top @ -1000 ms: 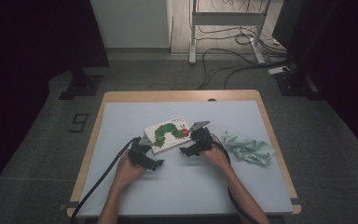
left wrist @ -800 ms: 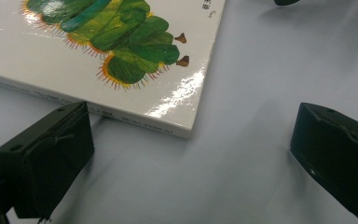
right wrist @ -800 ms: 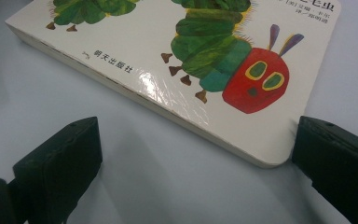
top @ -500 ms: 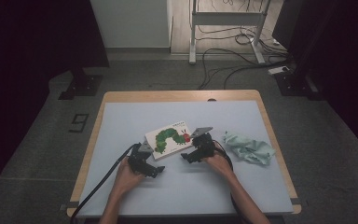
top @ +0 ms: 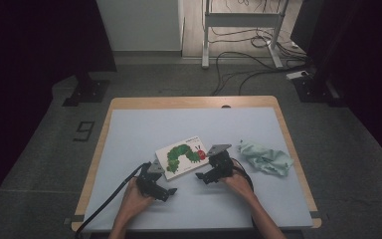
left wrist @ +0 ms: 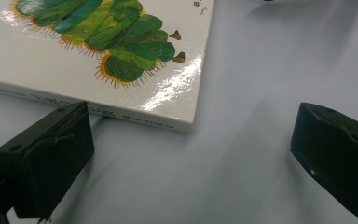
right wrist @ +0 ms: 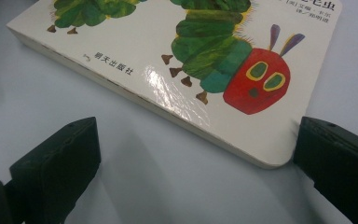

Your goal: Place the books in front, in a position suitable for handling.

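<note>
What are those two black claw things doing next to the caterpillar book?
A person holds a gripper in each hand at a table. The caterpillar book lies flat and closed on it. The left gripper and the right gripper both sit near the book's near edge with jaws wide open, gripping nothing. A crumpled green cloth lies off to the right, untouched. The book is not yet picked up.

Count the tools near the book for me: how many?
2. The left tool sits at the book's near left corner; the right tool at its near right corner. Both are open and hold nothing.
</note>
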A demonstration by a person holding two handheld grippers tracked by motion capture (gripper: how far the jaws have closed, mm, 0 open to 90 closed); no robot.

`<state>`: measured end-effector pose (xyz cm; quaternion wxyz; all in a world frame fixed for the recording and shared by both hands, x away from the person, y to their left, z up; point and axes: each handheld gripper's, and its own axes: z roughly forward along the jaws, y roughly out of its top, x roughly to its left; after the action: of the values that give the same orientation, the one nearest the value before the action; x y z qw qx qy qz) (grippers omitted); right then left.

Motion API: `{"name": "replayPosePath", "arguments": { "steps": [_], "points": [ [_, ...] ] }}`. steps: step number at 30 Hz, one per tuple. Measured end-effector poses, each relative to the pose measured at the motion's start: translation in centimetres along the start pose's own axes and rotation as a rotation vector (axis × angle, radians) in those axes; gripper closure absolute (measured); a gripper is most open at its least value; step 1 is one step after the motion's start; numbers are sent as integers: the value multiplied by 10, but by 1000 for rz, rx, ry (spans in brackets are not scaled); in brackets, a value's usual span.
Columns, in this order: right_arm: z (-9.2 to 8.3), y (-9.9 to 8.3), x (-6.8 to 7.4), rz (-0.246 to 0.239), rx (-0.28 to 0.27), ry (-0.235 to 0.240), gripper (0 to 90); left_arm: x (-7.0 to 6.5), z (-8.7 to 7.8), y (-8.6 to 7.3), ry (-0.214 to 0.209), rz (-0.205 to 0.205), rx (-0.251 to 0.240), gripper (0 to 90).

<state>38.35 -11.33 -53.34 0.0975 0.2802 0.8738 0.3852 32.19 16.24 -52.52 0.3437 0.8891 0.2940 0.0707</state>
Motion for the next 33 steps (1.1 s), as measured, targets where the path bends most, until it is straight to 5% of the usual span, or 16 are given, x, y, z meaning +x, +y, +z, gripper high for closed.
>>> {"name": "replayPosePath", "arguments": {
  "steps": [10,13,19,25,30,33],
  "points": [
    [-17,-17,14,4,-1,17,0,-25,-4,-7,-19,30,6,0],
    [-20,-19,16,9,-6,9,14,-16,-7,-5,-78,20,8,0],
    [-19,-18,17,16,-3,-8,17,16,-16,5,43,1,-34,0],
    [-19,-19,17,18,-7,-6,17,45,-1,22,68,1,-25,0],
    [-18,-18,17,11,-1,-5,12,55,13,28,-21,-38,-52,0],
    [-18,-18,17,9,-3,0,7,52,14,28,-16,-44,-52,0]
  ]
}}
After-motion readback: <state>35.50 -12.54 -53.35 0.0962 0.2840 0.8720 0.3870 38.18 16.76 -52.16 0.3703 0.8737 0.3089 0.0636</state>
